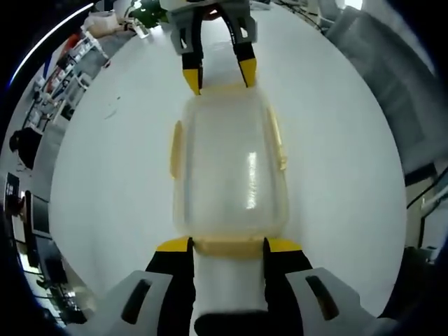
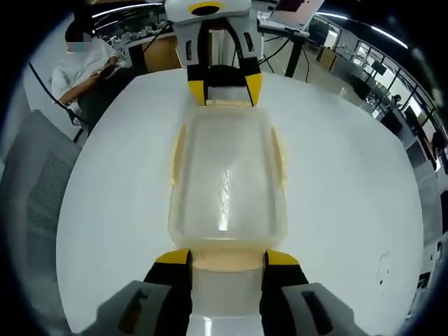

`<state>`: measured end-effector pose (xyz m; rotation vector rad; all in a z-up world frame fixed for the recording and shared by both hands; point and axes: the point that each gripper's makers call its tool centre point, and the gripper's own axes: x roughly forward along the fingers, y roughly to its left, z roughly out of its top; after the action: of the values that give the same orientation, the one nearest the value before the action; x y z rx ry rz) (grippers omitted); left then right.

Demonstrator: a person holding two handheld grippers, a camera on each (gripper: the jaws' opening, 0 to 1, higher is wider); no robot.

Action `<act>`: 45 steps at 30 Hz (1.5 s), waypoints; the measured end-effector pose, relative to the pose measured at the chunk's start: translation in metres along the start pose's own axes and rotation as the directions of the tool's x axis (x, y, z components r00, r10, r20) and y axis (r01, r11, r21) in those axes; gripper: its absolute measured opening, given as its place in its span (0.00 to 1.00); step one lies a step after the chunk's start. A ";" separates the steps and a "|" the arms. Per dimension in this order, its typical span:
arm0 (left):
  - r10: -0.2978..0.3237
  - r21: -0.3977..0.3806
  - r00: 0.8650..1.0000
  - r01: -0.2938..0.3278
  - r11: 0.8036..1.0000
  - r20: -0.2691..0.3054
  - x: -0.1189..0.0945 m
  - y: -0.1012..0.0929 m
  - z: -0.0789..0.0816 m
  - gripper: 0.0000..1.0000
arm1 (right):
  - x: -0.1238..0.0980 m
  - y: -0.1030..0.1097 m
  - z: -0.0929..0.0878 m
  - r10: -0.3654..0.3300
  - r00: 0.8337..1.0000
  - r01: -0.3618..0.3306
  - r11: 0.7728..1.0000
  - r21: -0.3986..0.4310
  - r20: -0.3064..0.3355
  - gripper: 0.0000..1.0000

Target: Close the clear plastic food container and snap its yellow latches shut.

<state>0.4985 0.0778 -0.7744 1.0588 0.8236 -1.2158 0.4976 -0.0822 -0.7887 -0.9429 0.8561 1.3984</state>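
A clear plastic food container point(image 1: 227, 164) point(image 2: 225, 185) lies on the white table point(image 1: 105, 182) point(image 2: 350, 182) with its lid on. Pale yellow latches line its long sides point(image 1: 175, 148) point(image 2: 278, 154). My left gripper point(image 1: 229, 246) point(image 2: 225, 89) is open at one short end, its yellow tips on either side of that end's latch point(image 1: 227, 247). Facing it at the opposite end, my right gripper point(image 2: 227, 259) point(image 1: 219, 75) is open too, and the latch point(image 2: 227, 260) there sits between its tips. Whether the latches are snapped down I cannot tell.
A seated person point(image 2: 84, 59) is beyond the table's far edge. One grey chair point(image 2: 42, 182) stands beside the table, another point(image 1: 392, 70) on the other side. Desks with a laptop point(image 2: 297, 10) and clutter point(image 1: 98, 31) ring the room.
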 end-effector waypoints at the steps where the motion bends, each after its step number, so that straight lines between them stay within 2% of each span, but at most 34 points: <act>1: 0.003 0.001 1.000 -0.003 1.000 0.001 -0.003 0.000 0.002 0.36 | -0.003 0.001 0.001 -0.001 1.000 0.001 1.000 -0.004 0.001 0.35; 9: 0.019 -0.010 0.999 -0.018 1.000 0.031 -0.018 0.002 0.020 0.36 | -0.030 0.000 -0.002 -0.013 1.000 0.013 1.000 -0.021 0.012 0.35; 21: 0.047 0.007 0.998 -0.047 0.999 0.034 -0.030 0.012 0.047 0.36 | -0.058 -0.004 -0.012 -0.046 0.999 0.046 0.999 -0.014 0.007 0.35; 45: 0.055 0.019 0.997 -0.057 0.998 0.061 -0.029 0.012 0.103 0.36 | -0.095 0.002 -0.055 -0.069 0.997 0.069 0.998 -0.005 -0.032 0.35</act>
<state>0.5005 -0.0098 -0.7123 1.0503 0.7318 -1.2052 0.4973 -0.1705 -0.7239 -0.9914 0.8372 1.3296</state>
